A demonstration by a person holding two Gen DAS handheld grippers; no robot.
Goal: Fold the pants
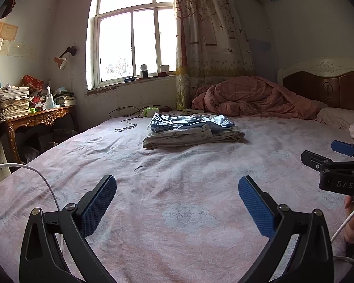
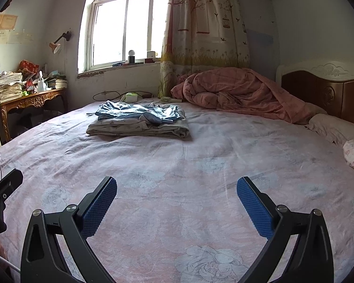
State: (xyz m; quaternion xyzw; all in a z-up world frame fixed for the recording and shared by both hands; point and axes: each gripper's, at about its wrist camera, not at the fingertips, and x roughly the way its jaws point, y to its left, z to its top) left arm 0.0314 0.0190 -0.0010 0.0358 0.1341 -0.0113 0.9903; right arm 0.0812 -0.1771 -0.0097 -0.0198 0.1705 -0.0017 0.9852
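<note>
From the left wrist, we see our left gripper [image 1: 177, 188] spread wide and empty above the pink bedsheet [image 1: 177, 247]; the pants [image 1: 191, 121] lie far ahead, atop a folded blanket [image 1: 193, 136]. From the right wrist, our right gripper [image 2: 177, 189] gapes likewise, touching nothing.

Bed [image 2: 177, 165]: near half bare, passable. Obstacles: clothes pile [image 2: 139, 120] mid-bed; quilt [image 2: 236, 92] far right; cables [image 1: 127, 113] far edge.

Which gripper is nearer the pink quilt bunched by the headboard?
Right. The right gripper sits on the quilt's side of the bed; the left gripper is farther from it, beyond the right one.
</note>
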